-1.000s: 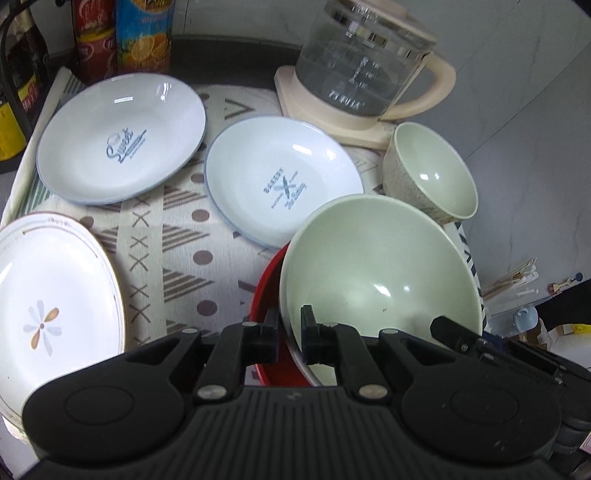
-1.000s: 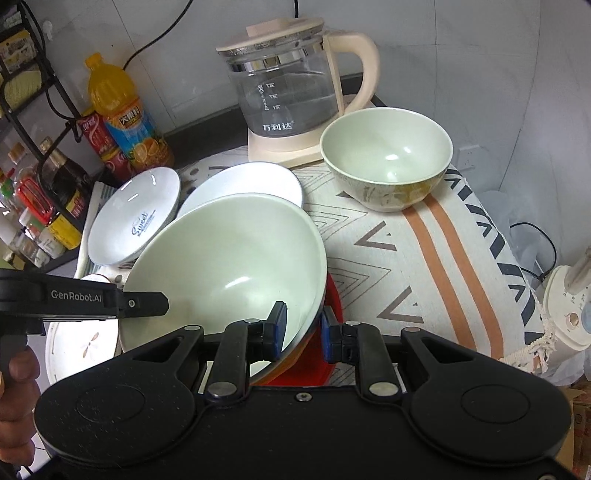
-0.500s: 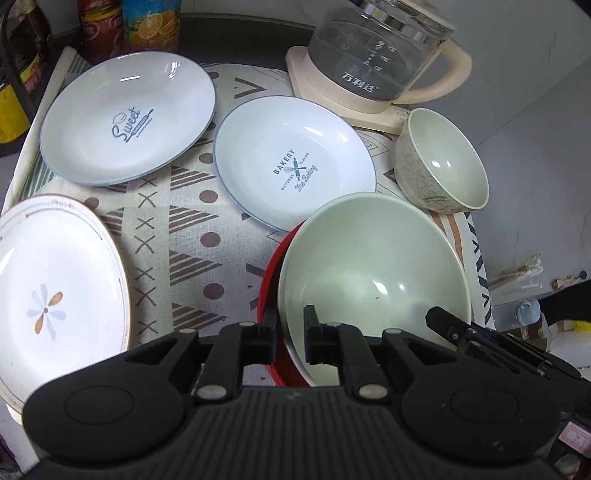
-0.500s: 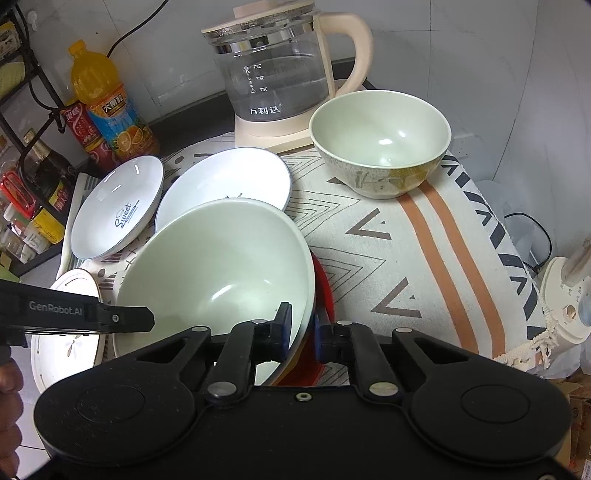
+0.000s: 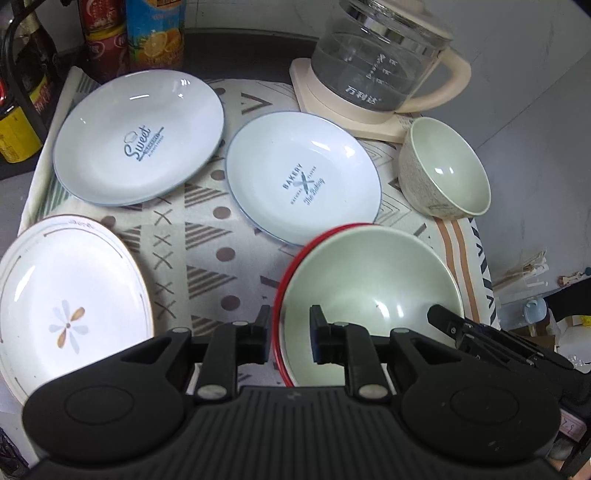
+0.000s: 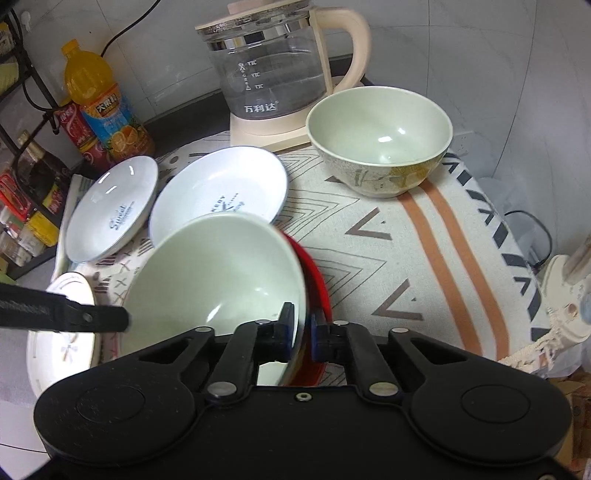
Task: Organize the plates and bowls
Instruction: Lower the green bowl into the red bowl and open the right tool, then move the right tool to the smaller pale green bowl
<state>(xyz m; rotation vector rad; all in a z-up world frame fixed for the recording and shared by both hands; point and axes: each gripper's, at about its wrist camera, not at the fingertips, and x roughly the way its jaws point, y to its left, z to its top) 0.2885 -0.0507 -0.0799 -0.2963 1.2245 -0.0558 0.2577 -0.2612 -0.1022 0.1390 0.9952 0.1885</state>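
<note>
A large pale-green bowl sits nested in a red bowl at the near side of the patterned cloth. My left gripper straddles their left rims. Its jaws are opening, with a gap at the pads. My right gripper is shut on the green bowl's right rim. A smaller green bowl stands by the kettle. Two white plates, a "Sweet" plate and a "Bakery" plate, lie further back. A flower plate lies at the left.
A glass kettle on a cream base stands at the back. Drink bottles and a rack of jars line the back left. The cloth-covered table drops off at the right, past the orange stripes.
The green bowl has dropped from a steep tilt to sit lower in the red bowl. My left jaws have spread apart. My right jaws have closed onto the green rim.
</note>
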